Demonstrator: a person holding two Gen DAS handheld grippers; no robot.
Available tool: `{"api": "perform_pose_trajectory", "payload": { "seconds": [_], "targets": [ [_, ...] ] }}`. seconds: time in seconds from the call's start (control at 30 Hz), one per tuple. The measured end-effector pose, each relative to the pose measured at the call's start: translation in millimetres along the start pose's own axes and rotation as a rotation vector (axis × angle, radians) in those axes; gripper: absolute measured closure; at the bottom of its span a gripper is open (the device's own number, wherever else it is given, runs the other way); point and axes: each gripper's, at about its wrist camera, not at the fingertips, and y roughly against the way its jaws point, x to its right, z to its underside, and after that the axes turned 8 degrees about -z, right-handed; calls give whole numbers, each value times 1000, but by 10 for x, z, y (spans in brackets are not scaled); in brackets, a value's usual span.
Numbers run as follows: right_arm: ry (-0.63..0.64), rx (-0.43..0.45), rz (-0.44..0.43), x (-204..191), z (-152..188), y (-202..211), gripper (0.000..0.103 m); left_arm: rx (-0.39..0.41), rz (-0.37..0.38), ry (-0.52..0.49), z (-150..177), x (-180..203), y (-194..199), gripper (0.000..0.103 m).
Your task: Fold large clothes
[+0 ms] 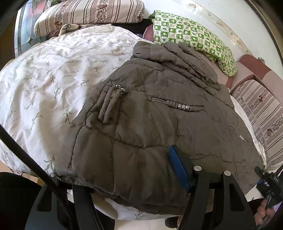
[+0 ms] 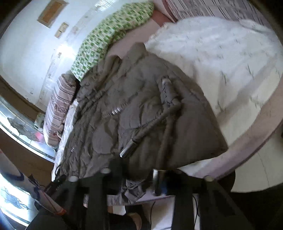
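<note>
Along the bed's near edge, the jacket [image 1: 150,123] lies folded on the white quilt [image 1: 49,85].

From the left wrist view I see my left tongs [image 1: 122,178] spread wide over the jacket's near hem, one blue-padded finger [image 1: 176,168] lying on the fabric and the other at the hem's corner by the bed edge. My right tongs [image 2: 138,177] look spread too, with a bunch of jacket fabric between the fingers at the hem, though the right view is blurred, so I cannot tell whether they pinch it. The jacket's collar end points toward the far side, where it touches a green checked pillow [image 1: 194,35] by the wall. A striped pillow [image 1: 260,113] sits just beside the jacket, and another striped pillow [image 1: 84,16] rests at the quilt's far corner.
</note>
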Motion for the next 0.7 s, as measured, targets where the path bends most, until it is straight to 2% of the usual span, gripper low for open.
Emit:
{"api": "perform_pose_trajectory", "payload": {
  "seconds": [0.1, 0.33, 0.4, 0.5, 0.57, 0.7],
  "targets": [
    [89, -9, 61, -138, 28, -72, 74, 21, -20, -31, 5, 50, 20, 36],
    [69, -38, 108, -3, 85, -213, 71, 20, -98, -92, 53, 117, -47, 35],
    [86, -37, 109, -18, 86, -201, 71, 26, -101, -97, 38, 111, -32, 35],
    [74, -4, 64, -9, 59, -114, 71, 24, -70, -60, -22, 17, -21, 35],
    [105, 5, 83, -46, 62, -114, 71, 7, -67, -42, -22, -22, -60, 36],
    [101, -16, 110, -19, 87, -196, 71, 34, -93, -81, 11, 58, -15, 45]
  ]
}}
